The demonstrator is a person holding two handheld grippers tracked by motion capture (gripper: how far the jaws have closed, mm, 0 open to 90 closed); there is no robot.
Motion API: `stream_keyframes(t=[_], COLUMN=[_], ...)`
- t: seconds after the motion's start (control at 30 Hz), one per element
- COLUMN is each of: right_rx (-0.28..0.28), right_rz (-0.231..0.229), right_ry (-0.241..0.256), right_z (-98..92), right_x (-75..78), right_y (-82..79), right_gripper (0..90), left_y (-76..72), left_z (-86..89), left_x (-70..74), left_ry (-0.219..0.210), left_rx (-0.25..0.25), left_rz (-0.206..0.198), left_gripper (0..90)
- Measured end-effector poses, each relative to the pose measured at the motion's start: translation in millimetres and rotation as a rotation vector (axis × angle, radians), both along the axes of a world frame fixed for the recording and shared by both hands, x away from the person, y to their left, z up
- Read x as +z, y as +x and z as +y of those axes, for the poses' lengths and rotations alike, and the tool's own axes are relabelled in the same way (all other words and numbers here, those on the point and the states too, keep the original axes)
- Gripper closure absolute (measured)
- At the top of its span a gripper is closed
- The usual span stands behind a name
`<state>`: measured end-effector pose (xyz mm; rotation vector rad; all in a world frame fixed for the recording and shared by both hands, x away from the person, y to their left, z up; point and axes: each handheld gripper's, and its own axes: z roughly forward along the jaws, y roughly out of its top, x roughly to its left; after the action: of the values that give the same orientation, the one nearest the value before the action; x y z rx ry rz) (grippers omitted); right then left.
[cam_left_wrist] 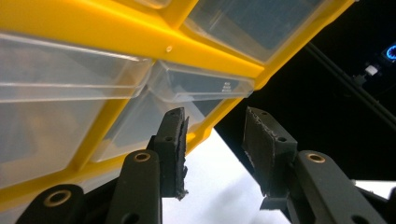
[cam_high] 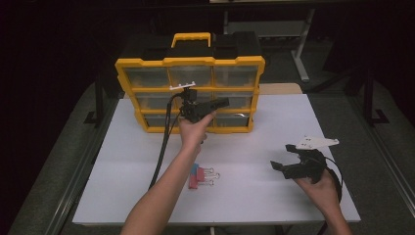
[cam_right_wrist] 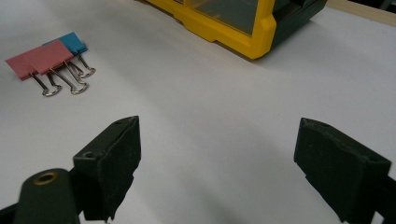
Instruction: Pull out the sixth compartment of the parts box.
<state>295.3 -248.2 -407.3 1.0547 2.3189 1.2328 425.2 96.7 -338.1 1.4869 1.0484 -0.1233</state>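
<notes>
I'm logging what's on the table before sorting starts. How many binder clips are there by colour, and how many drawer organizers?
Pink binder clips: 2
Blue binder clip: 1
Yellow drawer organizer: 1
Total: 4

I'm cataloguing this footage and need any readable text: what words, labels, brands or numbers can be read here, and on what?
None can be read.
Clear drawer of the yellow organizer: a few small pale embossed marks, too small and blurred to read.
Binder clips: plain pink and blue, no print visible.
Left gripper, right gripper: no lettering visible.
</notes>
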Motion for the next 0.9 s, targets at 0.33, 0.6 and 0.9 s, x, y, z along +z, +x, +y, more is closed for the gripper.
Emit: stream_keyframes(t=[0.33,0.6,0.9], right_rx=[0.005,0.007,0.012], right_rz=[-0.001,-0.004,0.003], right_ry=[0.006,0.009,0.006], right_z=[0.4,-1.9,-1.1], right_x=[0.6,-0.1,-0.7], right_y=[-2.6,-2.3,-2.9], right_gripper=[13.7,13.7,13.8], left_y=[4.8,1.8,-1.4], left_z=[-9.8,-18.7,-21.2], left_x=[-3.5,-7.0,-10.4], left_ry=[-0.071,-0.079,-0.123], left_rx=[0.056,0.103,0.139], left_rz=[0.042,0.029,0.036], left_gripper=[68.6,74.0,75.2])
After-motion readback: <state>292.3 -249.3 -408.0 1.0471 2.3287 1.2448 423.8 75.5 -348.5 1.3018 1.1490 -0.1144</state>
